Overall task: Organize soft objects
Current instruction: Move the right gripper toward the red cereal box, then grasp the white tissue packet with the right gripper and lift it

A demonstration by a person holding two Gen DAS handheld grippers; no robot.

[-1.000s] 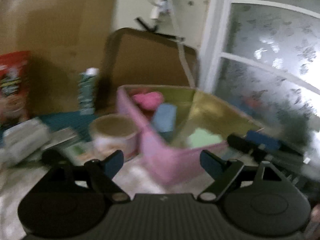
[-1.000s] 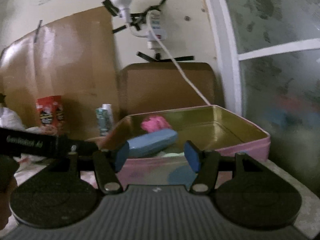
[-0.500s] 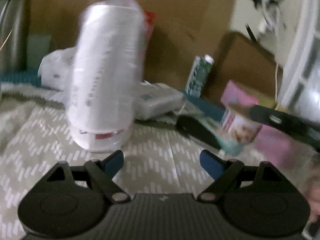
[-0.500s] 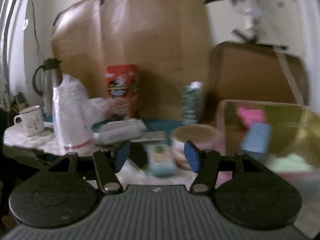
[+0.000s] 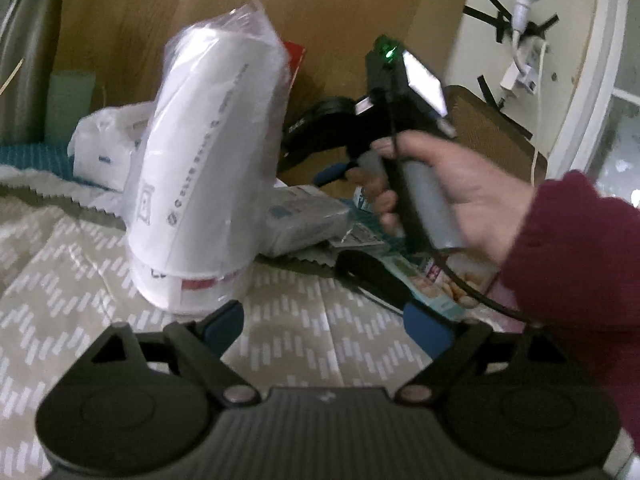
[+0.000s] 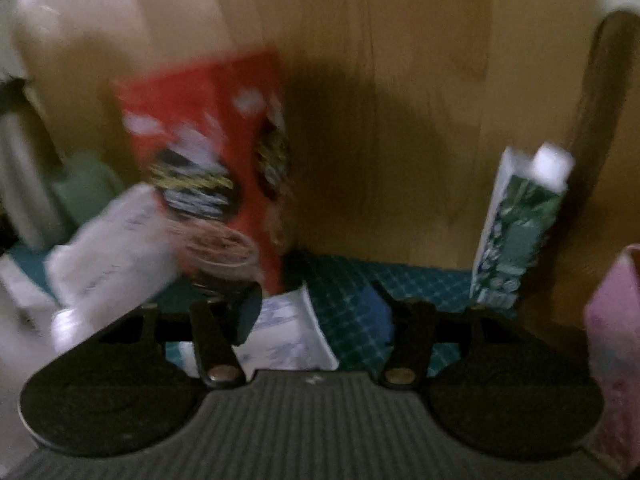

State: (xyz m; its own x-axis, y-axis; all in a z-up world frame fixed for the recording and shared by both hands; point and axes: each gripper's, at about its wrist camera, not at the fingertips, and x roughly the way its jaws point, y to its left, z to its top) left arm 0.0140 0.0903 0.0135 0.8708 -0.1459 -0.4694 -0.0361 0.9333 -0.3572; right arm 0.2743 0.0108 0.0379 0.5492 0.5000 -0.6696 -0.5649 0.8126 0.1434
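Observation:
My left gripper (image 5: 323, 324) is open and empty above the patterned tablecloth (image 5: 72, 264). Just beyond it stands a tall white plastic-wrapped roll pack (image 5: 204, 184). A flat white wrapped pack (image 5: 304, 220) lies behind it. The right gripper, held in a hand with a dark red sleeve, shows in the left wrist view (image 5: 400, 120) above that pack. In the blurred right wrist view my right gripper (image 6: 316, 308) is open and empty over a white packet (image 6: 288, 340) on a teal mat (image 6: 352, 300). The pink box edge (image 6: 616, 320) is at the far right.
A red snack box (image 6: 208, 152), a jar (image 6: 220, 252) and a green carton (image 6: 516, 232) stand against a brown cardboard backdrop (image 6: 400, 80). A metal flask (image 5: 24, 60) and a white plastic bag (image 5: 104, 144) are at the left. A printed cup (image 5: 452, 280) sits under the hand.
Both grippers swung left, away from the pink box with its soft items, to the cluttered left side. The right gripper moved closer to the red box and white packs.

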